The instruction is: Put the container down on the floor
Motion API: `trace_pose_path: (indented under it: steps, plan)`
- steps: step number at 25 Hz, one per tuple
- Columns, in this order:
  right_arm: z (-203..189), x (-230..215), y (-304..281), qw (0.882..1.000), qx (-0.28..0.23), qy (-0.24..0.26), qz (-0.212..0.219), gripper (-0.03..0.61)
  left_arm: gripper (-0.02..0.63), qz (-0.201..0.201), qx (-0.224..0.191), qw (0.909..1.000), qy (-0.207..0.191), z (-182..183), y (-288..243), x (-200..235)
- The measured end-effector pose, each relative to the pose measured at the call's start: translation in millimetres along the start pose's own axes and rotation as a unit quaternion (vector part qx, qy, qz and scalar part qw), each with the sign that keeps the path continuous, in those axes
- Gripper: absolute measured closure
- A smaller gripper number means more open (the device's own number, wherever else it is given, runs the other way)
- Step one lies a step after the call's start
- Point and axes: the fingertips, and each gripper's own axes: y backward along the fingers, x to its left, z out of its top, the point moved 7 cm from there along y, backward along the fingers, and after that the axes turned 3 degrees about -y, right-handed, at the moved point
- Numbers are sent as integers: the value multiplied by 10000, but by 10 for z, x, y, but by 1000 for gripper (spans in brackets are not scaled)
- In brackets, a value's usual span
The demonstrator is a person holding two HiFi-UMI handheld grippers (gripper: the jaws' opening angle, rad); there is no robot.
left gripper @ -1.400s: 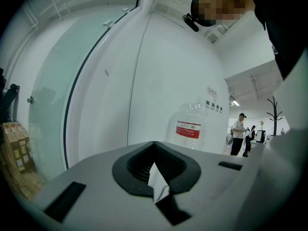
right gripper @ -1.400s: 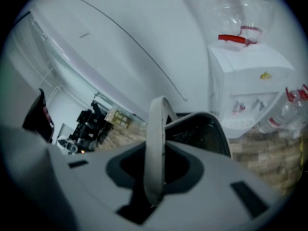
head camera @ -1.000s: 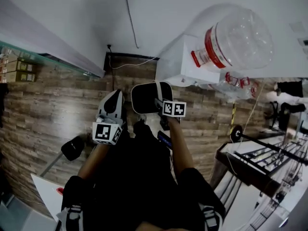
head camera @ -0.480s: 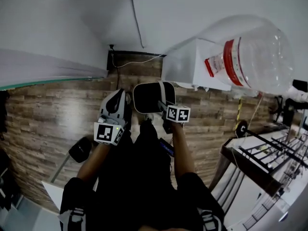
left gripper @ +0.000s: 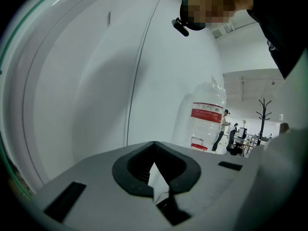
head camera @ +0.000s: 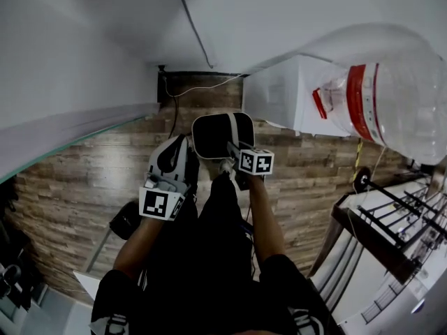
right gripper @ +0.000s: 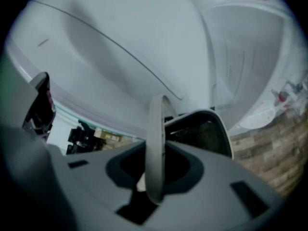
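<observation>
In the head view, the container [head camera: 222, 135], a dark rounded bin with a pale rim, hangs above the wood-plank floor [head camera: 77, 187] in front of the person's legs. My right gripper [head camera: 232, 150] is shut on its pale loop handle [right gripper: 155, 143], which runs up through the jaws' recess; the bin's dark mouth [right gripper: 204, 131] shows just beyond. My left gripper [head camera: 172, 160] hovers close to the bin's left side, apart from it. Its jaws [left gripper: 154, 170] stand together with nothing between them.
A big clear water bottle [head camera: 398, 103] with a red label stands on a white dispenser [head camera: 290, 100] to the right, by the white wall. A cable [head camera: 192, 23] runs down the wall. Black metal racks [head camera: 391, 218] stand at the right, a black object [head camera: 126, 220] lies at the left.
The head view has swung: the bottle and dispenser slid right and grew larger. Both grippers and the hanging container keep nearly the same arrangement, the left gripper a little lower in the picture.
</observation>
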Motion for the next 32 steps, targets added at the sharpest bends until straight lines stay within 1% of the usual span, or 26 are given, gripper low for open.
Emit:
trace_pose_path:
  steps: [6,13,19,25,32]
  plan:
    - [143,-159,-428,9999,-27,-48,-122,482,586,5,86,9997,212,-226,-271,109]
    - [190,-429,-856,9998,-41,-99,-161,482,586,-13,37,9997,238,-412,-535,158]
    - [238,-559,-1207,9997,-82,-166,-159,482,586,108,20,9995,306,-578,-604,296]
    - [262,-721,-1564,9998,-55,-75,-151,482,586,280,88,9987,428,-815,-655,449]
    - [333,-933,-1989,9999,-54,-14,-133,482,586,313,202,9985,395,-1064,-746,547]
